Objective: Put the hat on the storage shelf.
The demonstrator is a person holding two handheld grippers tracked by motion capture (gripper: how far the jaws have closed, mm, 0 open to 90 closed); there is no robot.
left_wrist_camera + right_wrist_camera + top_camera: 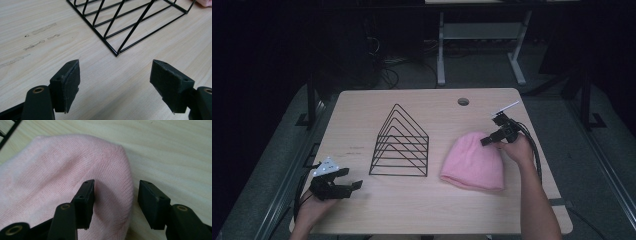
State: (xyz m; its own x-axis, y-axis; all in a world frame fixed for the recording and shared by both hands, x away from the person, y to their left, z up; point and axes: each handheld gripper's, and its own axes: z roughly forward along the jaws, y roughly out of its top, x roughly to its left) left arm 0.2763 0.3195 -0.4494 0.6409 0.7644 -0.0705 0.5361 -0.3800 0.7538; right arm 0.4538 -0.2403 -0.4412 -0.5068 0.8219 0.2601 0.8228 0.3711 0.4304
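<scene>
A pink knit beanie (473, 161) lies flat on the right half of the wooden table (432, 200). My right gripper (486, 141) is at the beanie's upper right edge, open. In the right gripper view its jaws straddle the rounded top edge of the beanie (75, 170), one jaw over the knit and the other over bare wood; the gripper (116, 202) holds nothing. My left gripper (352, 186) rests low at the table's front left, open wide and empty. In the left gripper view it (115, 82) points toward the wire rack (130, 22).
A black wire file rack (401, 142) with triangular dividers stands mid-table, between the two grippers. A cable hole (463, 101) sits near the far edge. Faint scuff marks (37, 37) mark the wood left of the rack. A desk frame (482, 40) stands behind on the floor.
</scene>
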